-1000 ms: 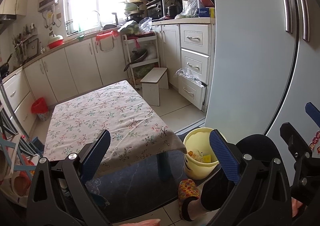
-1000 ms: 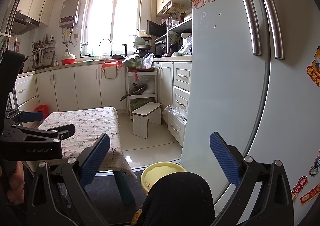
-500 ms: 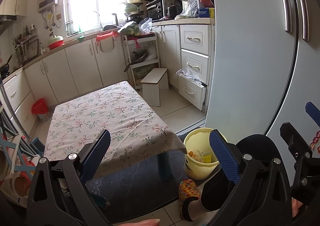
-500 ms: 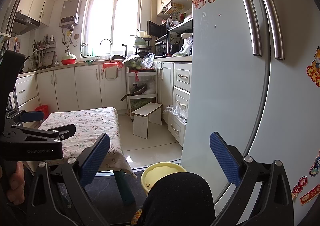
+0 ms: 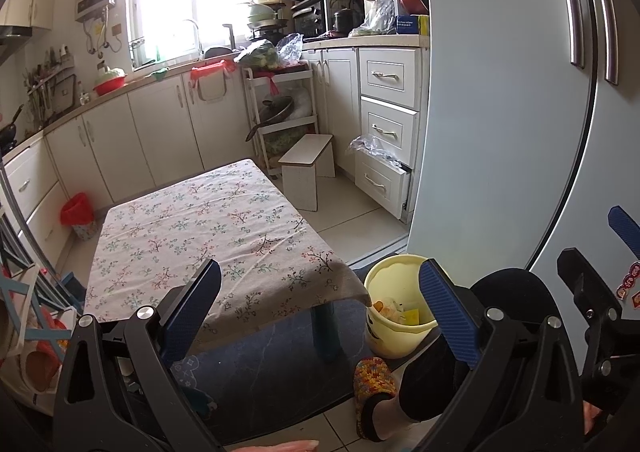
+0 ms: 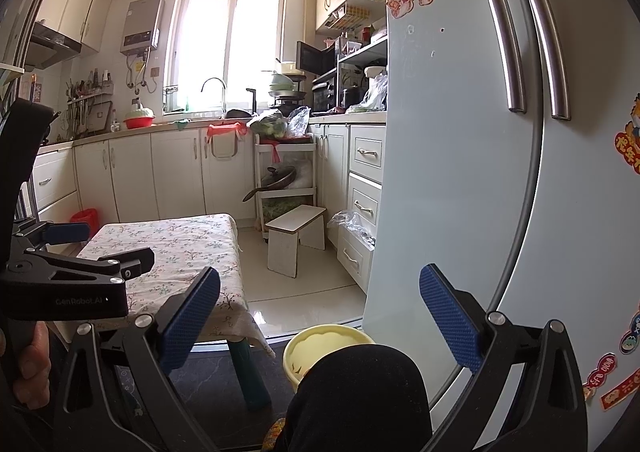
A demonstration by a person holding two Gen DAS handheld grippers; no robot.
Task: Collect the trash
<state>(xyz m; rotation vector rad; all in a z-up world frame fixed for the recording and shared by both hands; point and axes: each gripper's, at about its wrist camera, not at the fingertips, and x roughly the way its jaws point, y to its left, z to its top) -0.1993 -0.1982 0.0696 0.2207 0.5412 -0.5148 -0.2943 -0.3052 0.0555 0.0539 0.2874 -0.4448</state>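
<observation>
Nothing has moved since a second ago: the left gripper (image 5: pixel 320 308) and right gripper (image 6: pixel 320 316) both hold spread and empty. The yellow bin (image 5: pixel 394 336) with trash sits on the floor between the cloth-covered table (image 5: pixel 208 228) and the fridge (image 5: pixel 500 132), the person's dark knee (image 6: pixel 360 392) partly hiding it.

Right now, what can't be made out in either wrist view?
- Yellow bin contents: left wrist view, small and partly behind the left gripper finger; right wrist view, knee covers them.
- Floor under table: hidden by tablecloth.
- Right gripper: empty.
</observation>
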